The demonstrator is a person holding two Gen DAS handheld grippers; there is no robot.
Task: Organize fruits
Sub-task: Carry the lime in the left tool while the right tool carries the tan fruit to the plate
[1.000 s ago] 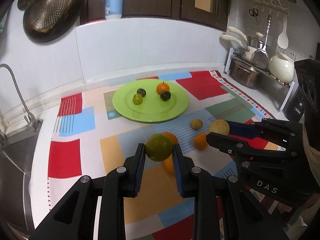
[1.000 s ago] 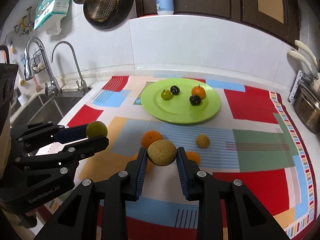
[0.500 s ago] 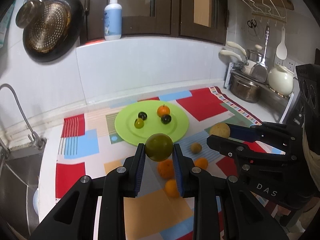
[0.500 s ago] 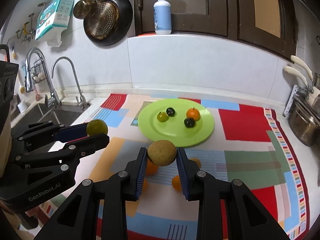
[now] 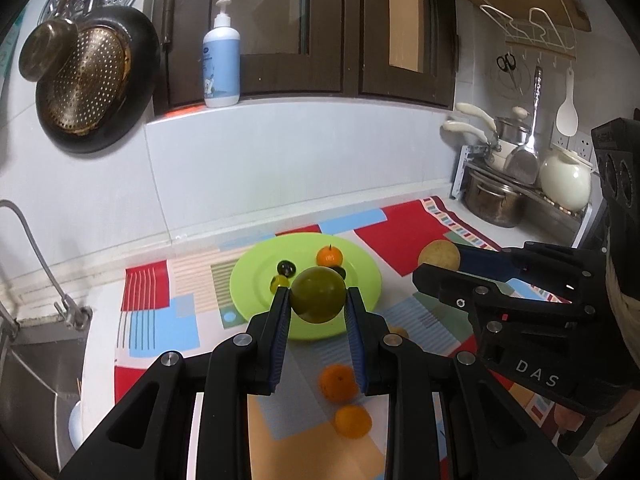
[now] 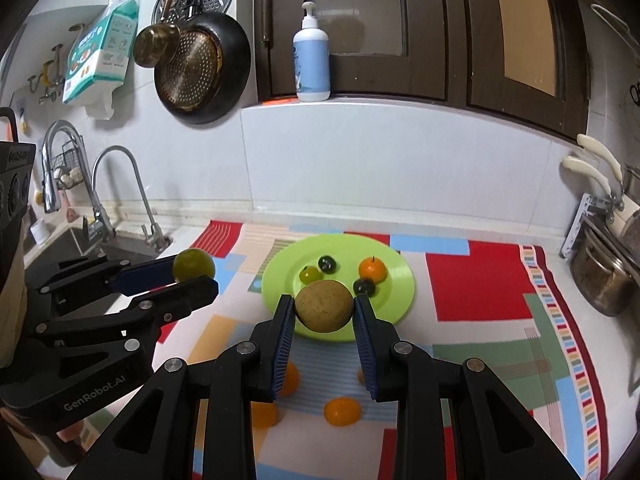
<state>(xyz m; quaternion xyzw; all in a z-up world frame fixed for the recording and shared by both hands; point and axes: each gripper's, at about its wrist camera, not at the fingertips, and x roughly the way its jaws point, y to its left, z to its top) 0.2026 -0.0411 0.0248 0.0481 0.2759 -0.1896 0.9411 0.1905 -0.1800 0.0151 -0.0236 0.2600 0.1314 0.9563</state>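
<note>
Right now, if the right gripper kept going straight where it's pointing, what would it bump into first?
Probably the green plate. The right gripper, shut on a tan fruit, points down at its near edge. Depth is hard to judge, so it might hit the cloth just before it.

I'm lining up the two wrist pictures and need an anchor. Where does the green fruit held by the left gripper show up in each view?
Left wrist view: the green fruit sits at centre, clamped between the left gripper pads, in front of the green plate.
Right wrist view: the same fruit is at mid-left, at the tip of the left gripper.
Shared landmark: the blue pump bottle on the ledge, also top centre in the right view.
</note>
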